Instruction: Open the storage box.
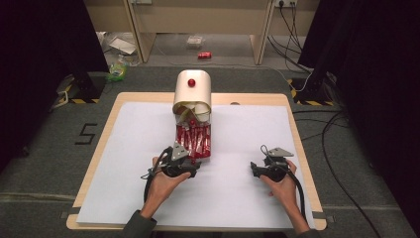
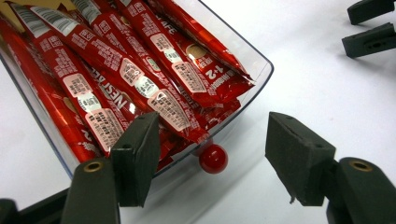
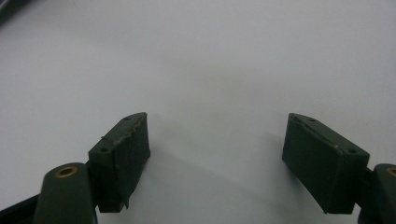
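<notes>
Drawer [image 2: 243,100] of clear plastic, pulled out from the cream dispenser box [image 1: 192,91], is our landmark; it lies on the white sheet [image 1: 124,148] covering the table [image 1: 106,116]. We see red coffee sticks [image 2: 140,79] packed inside the drawer, and a small red knob [image 2: 213,158] on its front wall. Our left gripper [image 2: 212,158] sits right at the drawer's front, jaws spread wide on either side of the knob, not touching it. Our right gripper [image 3: 217,161] rests well to the right of the drawer, jaws spread over bare sheet.
</notes>
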The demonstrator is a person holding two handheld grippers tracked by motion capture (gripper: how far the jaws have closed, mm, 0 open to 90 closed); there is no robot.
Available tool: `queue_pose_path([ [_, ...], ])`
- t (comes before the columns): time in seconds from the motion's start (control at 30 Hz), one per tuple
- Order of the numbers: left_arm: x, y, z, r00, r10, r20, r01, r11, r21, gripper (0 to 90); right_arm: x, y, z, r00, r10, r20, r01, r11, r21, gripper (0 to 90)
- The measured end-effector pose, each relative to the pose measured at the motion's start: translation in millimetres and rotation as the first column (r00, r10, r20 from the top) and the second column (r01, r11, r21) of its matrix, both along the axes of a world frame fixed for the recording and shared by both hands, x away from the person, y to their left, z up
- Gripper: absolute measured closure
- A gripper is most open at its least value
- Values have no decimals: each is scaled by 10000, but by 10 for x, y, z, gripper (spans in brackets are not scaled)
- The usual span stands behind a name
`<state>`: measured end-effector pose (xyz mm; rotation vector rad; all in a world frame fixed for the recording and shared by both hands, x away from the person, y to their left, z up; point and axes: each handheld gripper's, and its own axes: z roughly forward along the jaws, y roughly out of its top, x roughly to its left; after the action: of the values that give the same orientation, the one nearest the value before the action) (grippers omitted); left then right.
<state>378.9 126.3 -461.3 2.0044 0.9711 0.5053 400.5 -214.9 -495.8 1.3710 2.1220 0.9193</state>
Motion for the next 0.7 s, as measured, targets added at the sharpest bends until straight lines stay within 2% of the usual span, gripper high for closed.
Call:
queue_pose_path([
  [0.13,-13,7,3,10000,-18,-50,18,10000,-68,350,0,0,0,10000,0,-3,0,10000,5,234],
  [0.23,-12,15,6,9999,-40,-136,36,9996,-273,351,2,-2,0,10000,19,4,-19,10000,-2,234],
  [0.37,-19,26,42,9997,129,224,-120,9992,-386,347,3,-2,-1,10000,16,3,-16,10000,8,233],
  [0.5,0,16,100,9984,206,528,-194,9995,-245,339,3,-2,-1,10000,17,5,-17,10000,7,233],
  [0.7,52,21,161,9981,263,550,-231,9980,-583,331,0,0,0,10000,-4,-6,4,10000,6,234],
])
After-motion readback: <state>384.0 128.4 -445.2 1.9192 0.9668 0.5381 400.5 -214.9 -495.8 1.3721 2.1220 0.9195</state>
